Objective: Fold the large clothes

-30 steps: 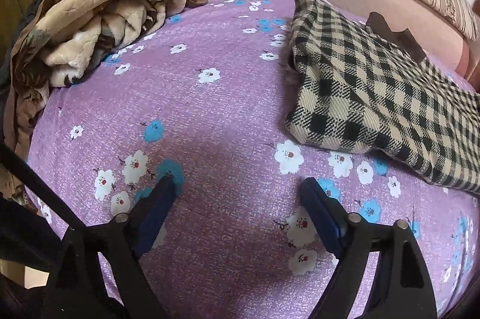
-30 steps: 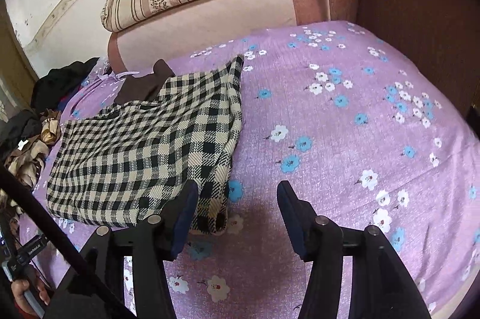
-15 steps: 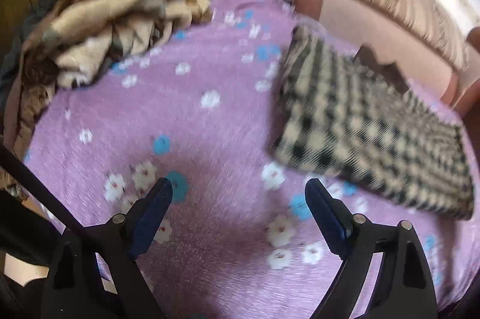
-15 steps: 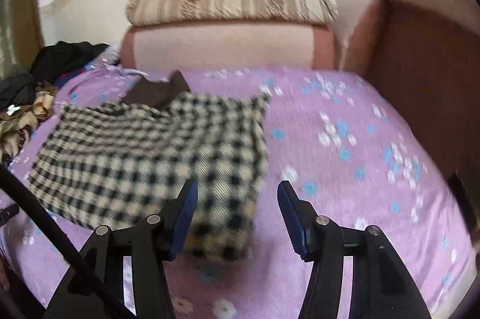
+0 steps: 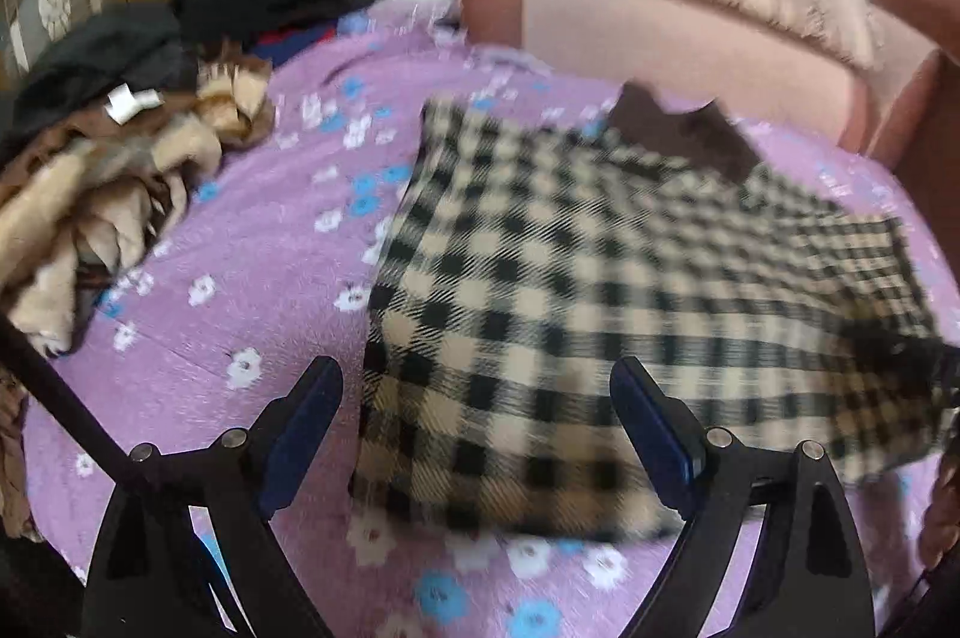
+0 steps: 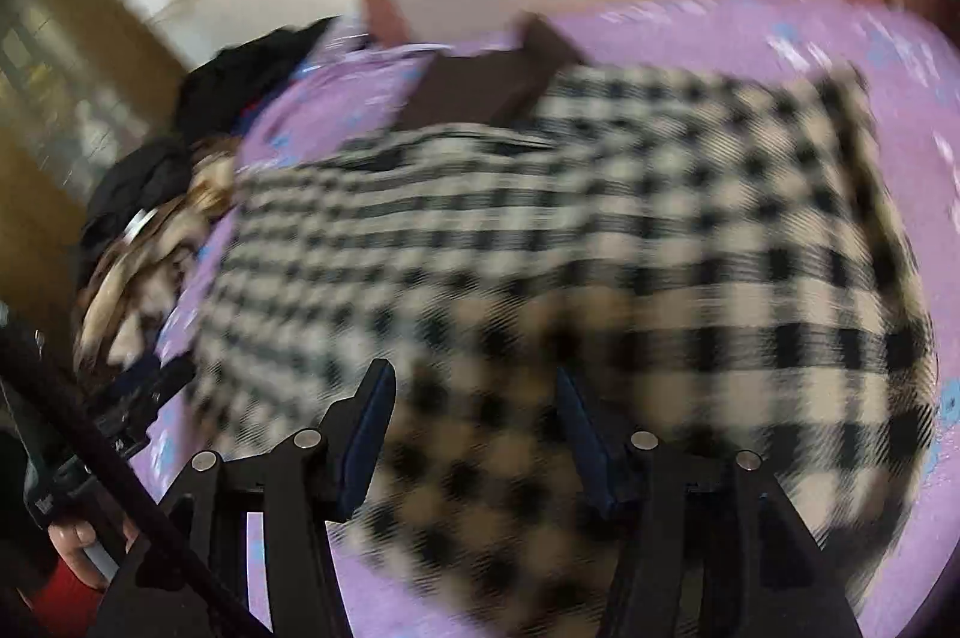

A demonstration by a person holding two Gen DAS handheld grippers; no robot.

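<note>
Fingers: left gripper wide, empty; right gripper closing over cloth, not yet pinching | checked garment centre frame, flat on purple bedsheet | Step: reaching near hem | Next: pinch both corners, lift toward collar.

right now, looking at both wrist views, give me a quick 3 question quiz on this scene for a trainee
1. True or false: the checked garment lies on a purple floral bedsheet.
2. Multiple choice: what sits at the far edge of the checked garment? A) a brown collar B) a red hood C) a white towel
3. Short answer: in the left wrist view, on which side of the checked garment is the heap of beige and brown clothes?

Key:
1. True.
2. A, the brown collar.
3. To its left, apart from it, with bare sheet between.
</note>
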